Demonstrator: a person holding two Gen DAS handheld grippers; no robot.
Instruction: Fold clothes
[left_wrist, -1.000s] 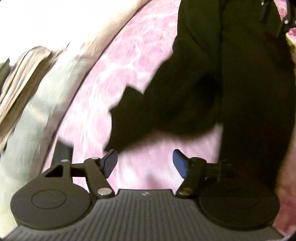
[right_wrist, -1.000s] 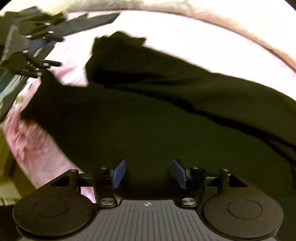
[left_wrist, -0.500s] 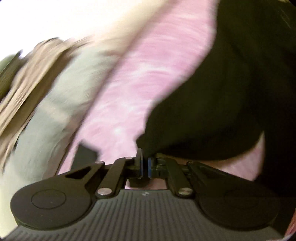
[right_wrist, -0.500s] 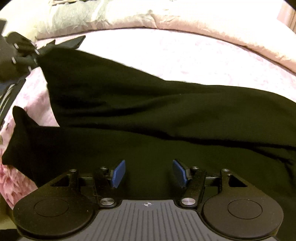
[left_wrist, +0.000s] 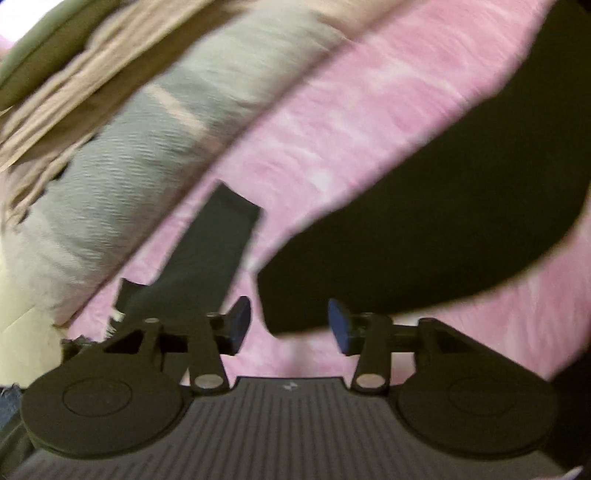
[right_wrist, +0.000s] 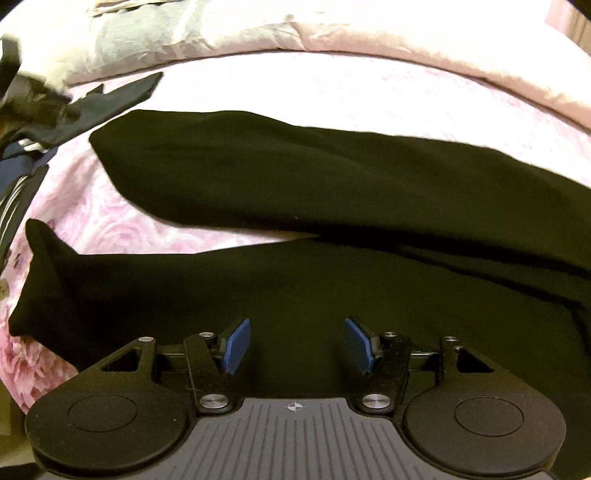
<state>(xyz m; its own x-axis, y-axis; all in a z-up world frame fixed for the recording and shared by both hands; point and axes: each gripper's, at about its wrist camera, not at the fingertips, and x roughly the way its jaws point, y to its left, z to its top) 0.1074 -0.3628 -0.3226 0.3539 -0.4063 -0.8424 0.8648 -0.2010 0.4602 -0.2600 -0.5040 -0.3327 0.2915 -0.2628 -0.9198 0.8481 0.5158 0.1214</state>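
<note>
Black trousers (right_wrist: 332, 206), matte, lie spread on rose-print sheet (right_wrist: 258, 88); left tool (left_wrist: 290, 325) opening, right tool (right_wrist: 297, 345) parted, both empty.

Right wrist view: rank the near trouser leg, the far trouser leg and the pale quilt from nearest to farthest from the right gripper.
1. Near trouser leg, directly under the right gripper.
2. Far trouser leg, beyond it, past a pink strip of bedspread.
3. Pale quilt, along the top edge.
</note>
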